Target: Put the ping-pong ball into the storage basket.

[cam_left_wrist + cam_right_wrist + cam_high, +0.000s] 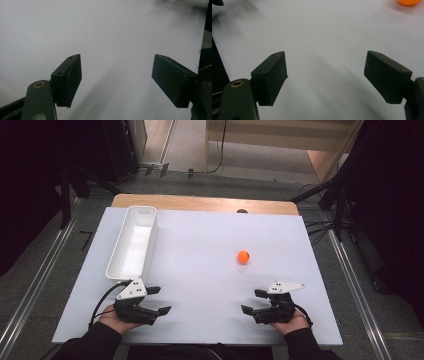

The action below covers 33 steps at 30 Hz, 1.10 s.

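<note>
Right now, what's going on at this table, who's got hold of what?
A person sits at a white table with a two-jaw gripper in each hand. Nothing is held: the left gripper and the right gripper both rest near the person's edge with jaws open and only bare tabletop between them. A small orange ball lies loose on the table, ahead of the right gripper and apart from it. A long white bin stands beyond the left gripper, apparently empty.
</note>
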Tool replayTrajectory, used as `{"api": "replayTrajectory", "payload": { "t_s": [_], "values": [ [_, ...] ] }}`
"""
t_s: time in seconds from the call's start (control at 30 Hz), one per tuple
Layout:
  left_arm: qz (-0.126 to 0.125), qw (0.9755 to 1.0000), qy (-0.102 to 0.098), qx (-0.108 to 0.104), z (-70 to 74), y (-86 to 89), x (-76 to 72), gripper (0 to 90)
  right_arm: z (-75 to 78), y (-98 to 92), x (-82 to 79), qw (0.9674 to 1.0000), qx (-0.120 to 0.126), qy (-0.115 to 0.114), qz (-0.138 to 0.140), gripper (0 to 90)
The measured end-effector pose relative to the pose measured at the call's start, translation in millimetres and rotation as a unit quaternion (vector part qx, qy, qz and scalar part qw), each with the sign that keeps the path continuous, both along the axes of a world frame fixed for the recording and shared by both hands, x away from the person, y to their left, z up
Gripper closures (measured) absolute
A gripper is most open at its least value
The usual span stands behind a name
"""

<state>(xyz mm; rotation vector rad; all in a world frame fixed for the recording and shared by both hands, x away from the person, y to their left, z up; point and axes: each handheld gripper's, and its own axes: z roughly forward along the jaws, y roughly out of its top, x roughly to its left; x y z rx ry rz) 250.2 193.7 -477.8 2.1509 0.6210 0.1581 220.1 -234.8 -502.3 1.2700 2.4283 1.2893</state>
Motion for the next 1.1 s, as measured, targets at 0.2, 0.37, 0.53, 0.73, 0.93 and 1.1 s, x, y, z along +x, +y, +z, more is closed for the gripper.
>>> {"api": "replayTrajectory", "payload": {
  "t_s": [0.2, 0.37, 0.53, 0.73, 0.93, 1.1],
  "values": [
    [0.002, 1.0000, -0.004, 0.001, 0.0, 1.1, -1.4, 24.5, 0.0, 2.4, 0.9, 1.0000, -0.002, -0.004, 0.004, 17.1],
    [0.012, 0.9998, -0.014, -0.006, 2.0, 3.3, -1.9, 24.6, 0.3, 2.8, 1.4, 1.0000, -0.004, -0.004, 0.004, 17.0],
    [0.011, 0.9998, -0.012, -0.005, 1.2, 4.1, -1.4, 24.6, 0.2, 3.9, 2.1, 1.0000, -0.004, -0.003, 0.007, 17.1],
    [0.011, 0.9999, -0.007, -0.011, 1.3, 4.5, -1.6, 24.6, 0.1, 4.1, 2.2, 1.0000, -0.004, -0.001, 0.007, 17.0],
    [0.011, 0.9998, -0.005, -0.014, 2.0, 5.0, -1.1, 24.5, 0.1, 3.3, 1.7, 1.0000, -0.005, -0.002, 0.005, 17.0],
    [0.011, 0.9998, -0.005, -0.018, 1.9, 4.6, -0.6, 24.6, 0.4, 3.2, 0.7, 1.0000, -0.004, 0.000, 0.005, 17.0]
  ]
}}
